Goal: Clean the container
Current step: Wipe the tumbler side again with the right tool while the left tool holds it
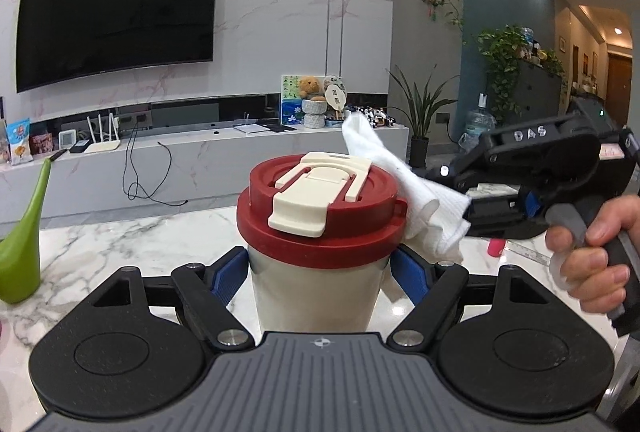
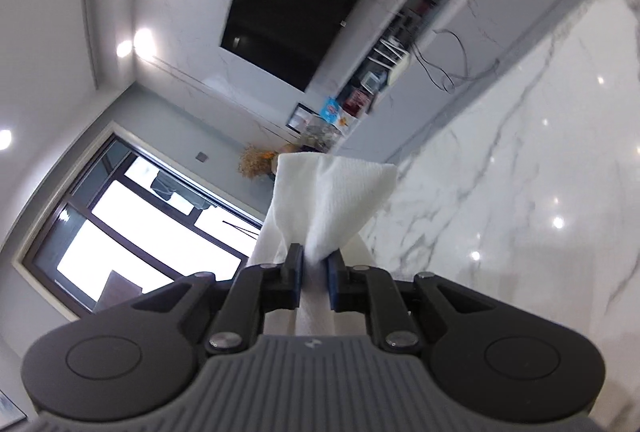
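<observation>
A white cup with a red lid (image 1: pixel 316 232) and a cream flip latch stands upright on the marble table. My left gripper (image 1: pixel 320 272) is shut on the cup's body just below the lid, its blue pads on both sides. My right gripper (image 1: pixel 466 198) comes in from the right, held sideways, shut on a white paper towel (image 1: pixel 400 184). The towel touches the lid's right rim. In the right wrist view the towel (image 2: pixel 332 200) fans out from the shut gripper (image 2: pixel 314 268); the cup is hidden there.
A green watering can (image 1: pixel 20 248) stands at the table's left edge. A pink object (image 1: pixel 495 246) and a ruler (image 1: pixel 528 254) lie on the table at right. The marble table (image 1: pixel 120 244) spreads around the cup. A TV wall and low shelf are far behind.
</observation>
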Available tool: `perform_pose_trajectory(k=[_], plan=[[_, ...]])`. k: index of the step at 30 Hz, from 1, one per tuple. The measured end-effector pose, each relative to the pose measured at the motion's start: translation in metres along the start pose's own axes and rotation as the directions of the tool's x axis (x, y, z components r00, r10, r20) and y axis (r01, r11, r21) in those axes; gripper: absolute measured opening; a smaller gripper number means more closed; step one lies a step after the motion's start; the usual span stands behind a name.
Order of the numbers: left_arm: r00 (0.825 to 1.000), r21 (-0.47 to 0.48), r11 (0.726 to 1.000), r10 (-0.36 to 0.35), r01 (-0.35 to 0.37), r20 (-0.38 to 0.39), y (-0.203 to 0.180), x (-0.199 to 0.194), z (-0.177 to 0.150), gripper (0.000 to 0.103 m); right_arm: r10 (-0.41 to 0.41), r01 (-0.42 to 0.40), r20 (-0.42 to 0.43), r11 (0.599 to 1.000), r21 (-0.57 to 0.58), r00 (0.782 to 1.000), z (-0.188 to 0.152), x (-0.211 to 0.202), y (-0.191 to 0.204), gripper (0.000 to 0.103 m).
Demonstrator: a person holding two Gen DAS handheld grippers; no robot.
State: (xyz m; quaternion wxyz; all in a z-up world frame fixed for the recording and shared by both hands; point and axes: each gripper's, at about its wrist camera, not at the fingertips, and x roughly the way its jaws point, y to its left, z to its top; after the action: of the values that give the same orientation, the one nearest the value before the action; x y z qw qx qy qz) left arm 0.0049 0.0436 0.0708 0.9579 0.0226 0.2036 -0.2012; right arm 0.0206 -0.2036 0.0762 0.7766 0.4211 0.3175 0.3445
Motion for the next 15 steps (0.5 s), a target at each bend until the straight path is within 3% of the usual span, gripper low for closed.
perform_pose_trajectory(k=[10,15], plan=[[1.0,-0.011,1.0,0.004,-0.004,-0.002,0.006,0.002,0.005,0.077,-0.144,0.146,-0.086,0.989,0.009,0.986,-0.015,0.017,-0.017,0.016],[1.0,-0.012,1.0,0.008,-0.008,-0.004,0.002,0.0,0.009,0.077,-0.251,0.254,-0.123,0.967,0.009,0.96,-0.027,0.03,-0.029,0.016]])
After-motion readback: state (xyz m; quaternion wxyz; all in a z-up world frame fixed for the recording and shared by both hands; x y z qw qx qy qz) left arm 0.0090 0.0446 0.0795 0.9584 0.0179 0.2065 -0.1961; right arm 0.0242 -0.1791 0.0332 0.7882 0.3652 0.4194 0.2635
